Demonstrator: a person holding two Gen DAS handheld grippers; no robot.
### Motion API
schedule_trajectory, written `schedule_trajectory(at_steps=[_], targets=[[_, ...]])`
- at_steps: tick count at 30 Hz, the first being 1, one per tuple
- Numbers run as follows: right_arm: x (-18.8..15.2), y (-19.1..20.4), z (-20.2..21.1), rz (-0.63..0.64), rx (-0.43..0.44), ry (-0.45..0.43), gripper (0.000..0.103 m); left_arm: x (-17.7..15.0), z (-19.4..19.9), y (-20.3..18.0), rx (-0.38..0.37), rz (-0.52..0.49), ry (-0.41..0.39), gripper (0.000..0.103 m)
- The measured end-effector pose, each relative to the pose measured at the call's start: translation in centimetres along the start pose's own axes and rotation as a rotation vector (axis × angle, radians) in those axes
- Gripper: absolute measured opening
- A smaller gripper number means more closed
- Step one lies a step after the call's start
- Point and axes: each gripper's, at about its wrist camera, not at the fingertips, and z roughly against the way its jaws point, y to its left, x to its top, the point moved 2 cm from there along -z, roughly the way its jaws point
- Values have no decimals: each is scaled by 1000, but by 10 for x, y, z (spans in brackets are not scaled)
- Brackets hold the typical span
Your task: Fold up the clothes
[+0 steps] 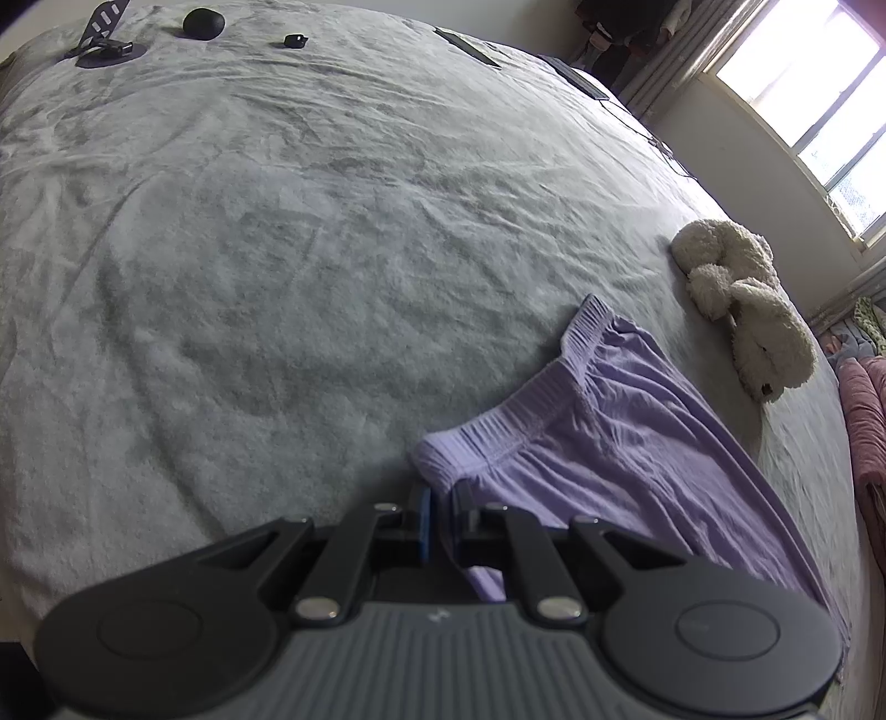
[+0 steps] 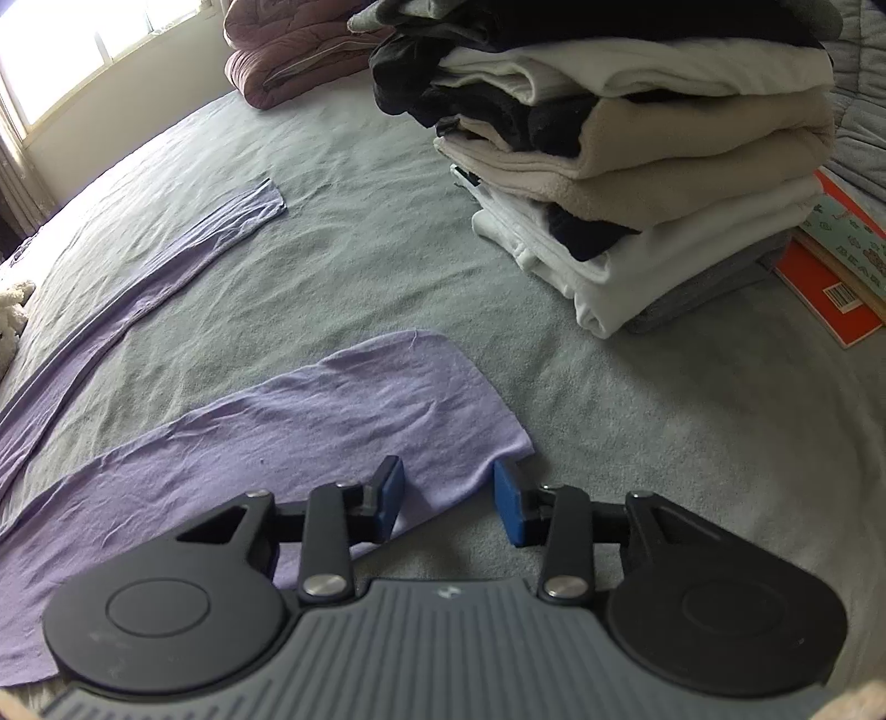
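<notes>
Each tool (image 2: 448,501) is built of black linkages, silver rivets, blue pads (image 2: 510,509) and a ribbed grey body.

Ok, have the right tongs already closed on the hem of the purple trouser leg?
No, the right tongs stand open, their blue pads apart on either side of the hem corner of the purple trouser leg lying flat on the bed.

I am working over a wide bed (image 1: 310,266) covered in a wrinkled pale grey blanket. Daylight is pouring through a window (image 1: 803,94) on the far wall, with a curtain (image 1: 681,61) hanging beside it. A rolled pink quilt (image 2: 288,50) is lying at the bed's edge.
</notes>
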Motion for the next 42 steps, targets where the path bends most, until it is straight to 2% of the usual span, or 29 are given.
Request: schedule_trajectory(at_steps=[1, 2, 5, 9, 18, 19, 20, 21, 23, 24, 25, 31, 36, 39, 42], targets=[[1, 0, 2, -3, -8, -17, 14, 0, 0, 0, -2, -3, 0, 7], [1, -1, 4, -7, -17, -33, 7, 1, 1, 0, -4, -9, -2, 7], [4, -2, 11, -17, -42, -83, 2, 2, 4, -2, -10, -33, -15, 7], [7, -3, 22, -29, -59, -156, 0, 3, 8, -3, -28, -46, -20, 7], [4, -14, 11, -85, -17, -82, 0, 2, 12, -2, -46, -54, -10, 7], [4, -15, 10, -91, -12, -74, 2, 1, 11, -2, -44, -55, -4, 7], [4, -16, 8, -98, -7, -65, 15, 0, 10, -1, -42, -55, 1, 7], [3, -17, 7, -104, -3, -56, 17, 0, 10, -1, -42, -55, 3, 7], [3, -20, 4, -117, 7, -39, 38, 0, 10, -1, -43, -56, 3, 7], [3, -22, 3, -129, 12, -34, 43, 0, 10, -1, -42, -57, 2, 7], [3, -23, 1, -143, 17, -29, 47, 0, 10, 0, -42, -55, 2, 7], [4, -30, -7, -208, 44, -8, 48, -1, 8, -1, -35, -56, 7, 7], [3, -25, -11, -204, 42, -19, 39, 0, 7, -2, -34, -60, 7, 7], [1, -26, -13, -212, 29, -38, 28, 0, 7, -2, -34, -61, 7, 7], [0, -27, -9, -215, 13, -65, 5, 0, 8, -3, -37, -63, 4, 7]])
